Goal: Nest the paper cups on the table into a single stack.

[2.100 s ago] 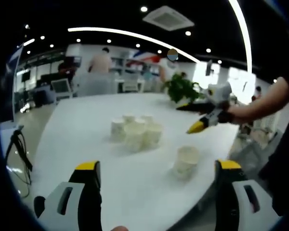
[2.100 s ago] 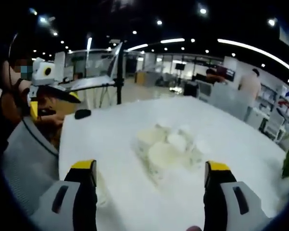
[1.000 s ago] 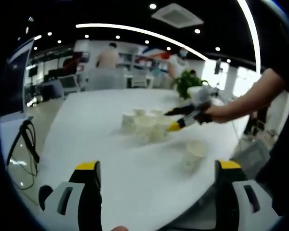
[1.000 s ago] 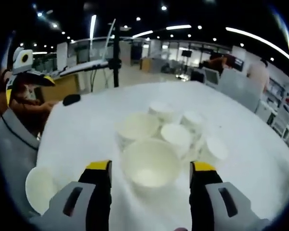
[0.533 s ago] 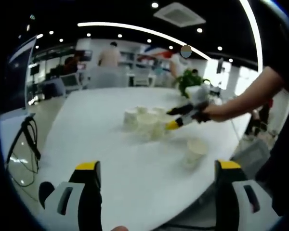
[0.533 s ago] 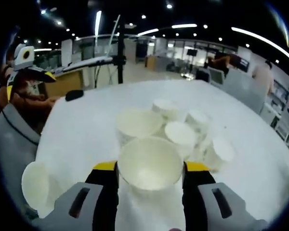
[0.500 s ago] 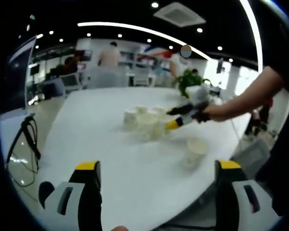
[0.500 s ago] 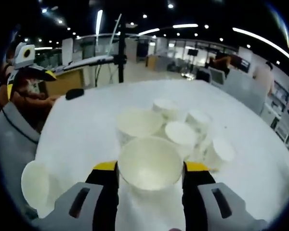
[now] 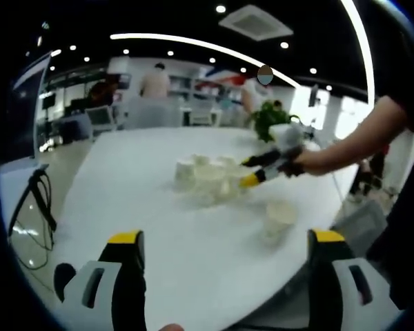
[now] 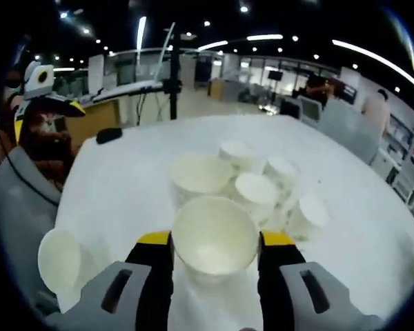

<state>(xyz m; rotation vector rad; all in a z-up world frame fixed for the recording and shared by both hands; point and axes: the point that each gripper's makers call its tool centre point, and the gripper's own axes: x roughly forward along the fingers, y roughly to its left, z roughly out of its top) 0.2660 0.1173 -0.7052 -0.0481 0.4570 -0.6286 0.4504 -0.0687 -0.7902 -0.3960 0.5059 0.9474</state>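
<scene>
**Right gripper on first cup, left gripper idle**

Right gripper (image 10: 214, 249): my jaws sit against both sides of the nearest paper cup (image 10: 214, 240), pinching it at the wall just under the rim. Mouth of the cup faces me, upright. Just beyond it, the cluster of cups (image 10: 252, 181) stands packed together, several touching. One lone cup (image 10: 58, 260) stands off to my left, near the table's (image 10: 131, 179) edge.

Left gripper (image 9: 224, 276): jaws spread wide, nothing between them, held low over the near table edge. Ahead and to the right stands the lone cup (image 9: 280, 218); further out, the cluster, with the right gripper (image 9: 252, 171) reaching in from the right.

My read on the step: lift the gripped cup straight up, clear of its neighbours. Paper walls crush easily, so I want light pressure, no more than holds. Then centre it over another upright cup's mouth and lower it squarely.

Far side: dark object (image 10: 107, 135) on the table, people at desks beyond.
</scene>
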